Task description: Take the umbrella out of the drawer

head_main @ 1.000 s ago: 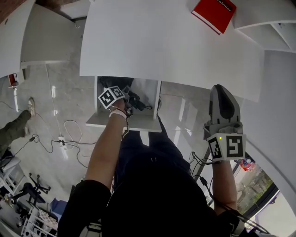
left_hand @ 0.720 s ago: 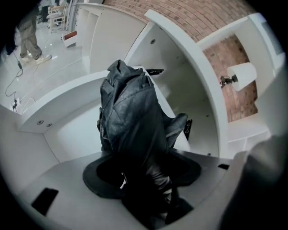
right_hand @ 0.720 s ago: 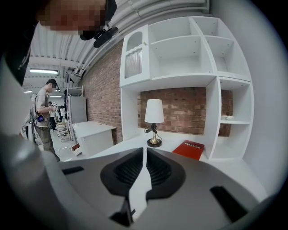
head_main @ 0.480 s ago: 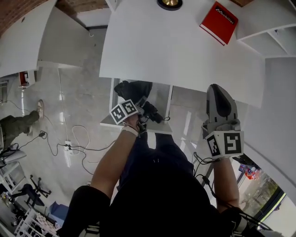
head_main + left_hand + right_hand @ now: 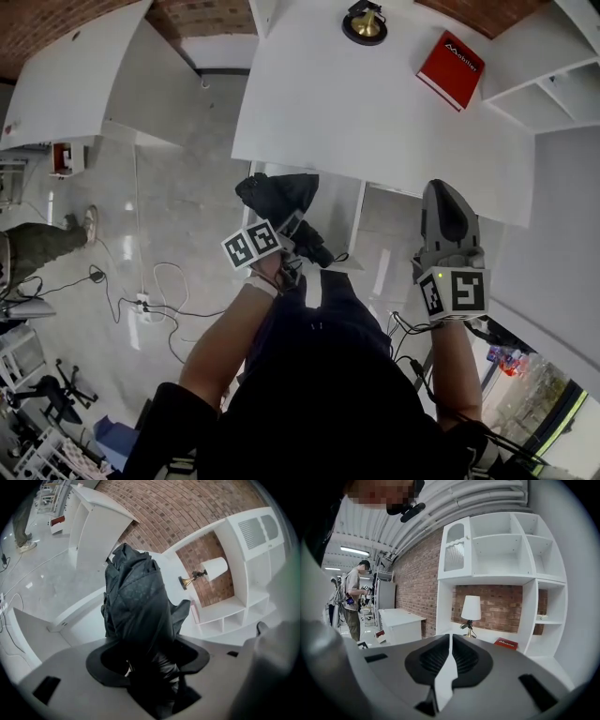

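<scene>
Black umbrella (image 5: 136, 602), clamped in left tongs (image 5: 150, 659)

**Legible print and signs.**

(a) The word "Mobilier", in white letters beside a small white emblem, stands on the cover of the flat red book (image 5: 451, 68). The book lies on the white desk (image 5: 375, 122). The word is read from the head view.

(b) In the right gripper view the same red book (image 5: 506, 643) carries a white line of print, too small there to read.

(c) Signs without letters: black-and-white square marker patterns cover the cube faces on the left gripper (image 5: 291, 234) and on the right gripper (image 5: 443, 187). Two patterned faces of each cube show in the head view.
</scene>
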